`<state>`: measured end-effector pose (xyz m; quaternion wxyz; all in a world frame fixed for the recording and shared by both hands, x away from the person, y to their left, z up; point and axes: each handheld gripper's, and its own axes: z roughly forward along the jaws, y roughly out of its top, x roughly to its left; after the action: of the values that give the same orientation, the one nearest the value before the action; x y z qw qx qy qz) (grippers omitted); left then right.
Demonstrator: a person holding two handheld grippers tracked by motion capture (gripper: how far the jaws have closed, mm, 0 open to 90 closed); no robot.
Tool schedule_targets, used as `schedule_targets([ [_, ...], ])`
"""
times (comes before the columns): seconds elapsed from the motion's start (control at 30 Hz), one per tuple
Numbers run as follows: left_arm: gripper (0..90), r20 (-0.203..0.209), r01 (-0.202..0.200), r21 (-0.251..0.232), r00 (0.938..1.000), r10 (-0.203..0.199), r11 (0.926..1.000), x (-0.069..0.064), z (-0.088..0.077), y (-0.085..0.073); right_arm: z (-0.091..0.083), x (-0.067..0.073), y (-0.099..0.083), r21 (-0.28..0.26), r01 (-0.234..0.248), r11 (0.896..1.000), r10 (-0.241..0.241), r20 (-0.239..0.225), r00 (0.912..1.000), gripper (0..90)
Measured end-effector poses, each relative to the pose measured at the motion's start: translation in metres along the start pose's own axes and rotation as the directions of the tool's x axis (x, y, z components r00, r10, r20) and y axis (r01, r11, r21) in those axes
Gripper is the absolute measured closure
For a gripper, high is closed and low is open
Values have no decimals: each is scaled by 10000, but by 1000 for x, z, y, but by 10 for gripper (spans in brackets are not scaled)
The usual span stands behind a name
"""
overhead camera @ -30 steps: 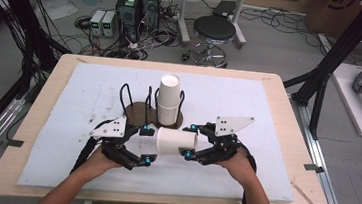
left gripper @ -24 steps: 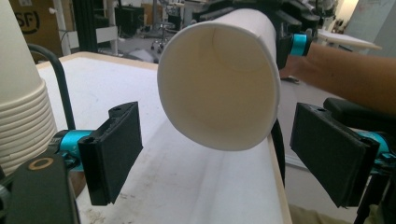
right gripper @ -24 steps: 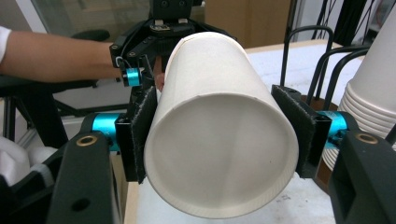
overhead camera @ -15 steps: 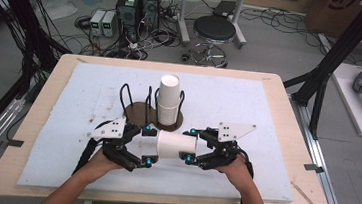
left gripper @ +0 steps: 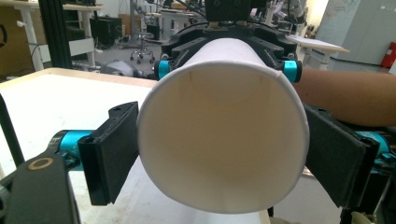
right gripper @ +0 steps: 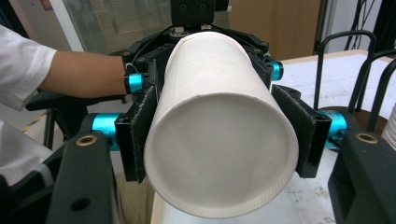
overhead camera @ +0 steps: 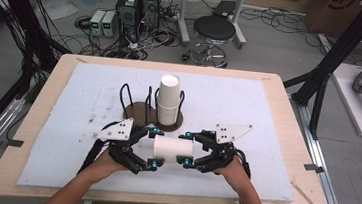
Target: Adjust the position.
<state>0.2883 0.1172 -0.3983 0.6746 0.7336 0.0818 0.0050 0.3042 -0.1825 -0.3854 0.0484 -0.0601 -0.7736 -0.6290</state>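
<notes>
White mat: since a second ago, we've drifted the cup toward 6 o'clock; left gripper and right gripper both clamp it (handover pending).

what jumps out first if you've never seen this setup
A white paper cup lying on its side, clamped between the left hand-held gripper at its open mouth and the right hand-held gripper at its base. Behind it a stack of cups stands upright in a wire holder.
</notes>
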Motion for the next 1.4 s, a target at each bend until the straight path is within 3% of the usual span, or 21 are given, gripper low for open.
schedule_targets([
  [0.17, 170, -20, 34, -55, 10000, -34, 10000, 0, 0, 0, 1, -1, -2, -156, -129, 9998, 126, -167, 9998, 357],
  [0.33, 227, 25, -239, 95, 9997, 239, 9997, 0, 0, 1, 3, -1, -4, -95, -251, 9996, 248, -301, 9992, 357],
  [0.87, 292, -110, -327, 414, 9994, 332, 9986, -1, 0, 4, 3, -2, -5, 83, -382, 9992, 382, -59, 9993, 353],
  [1.1, 297, -194, -326, 511, 9992, 336, 9982, 0, -2, 7, 4, 0, -2, 260, -451, 9986, 446, 214, 9988, 299],
  [1.23, 298, -334, -245, 710, 9991, 269, 9972, 2, -5, 9, 3, 1, 1, 259, -467, 9986, 457, 398, 9982, 243],
  [1.4, 298, -541, -232, 1420, 9980, 311, 9896, 3, -10, 17, 1, 4, 7, 587, -275, 9979, 232, 740, 9970, 211],
])
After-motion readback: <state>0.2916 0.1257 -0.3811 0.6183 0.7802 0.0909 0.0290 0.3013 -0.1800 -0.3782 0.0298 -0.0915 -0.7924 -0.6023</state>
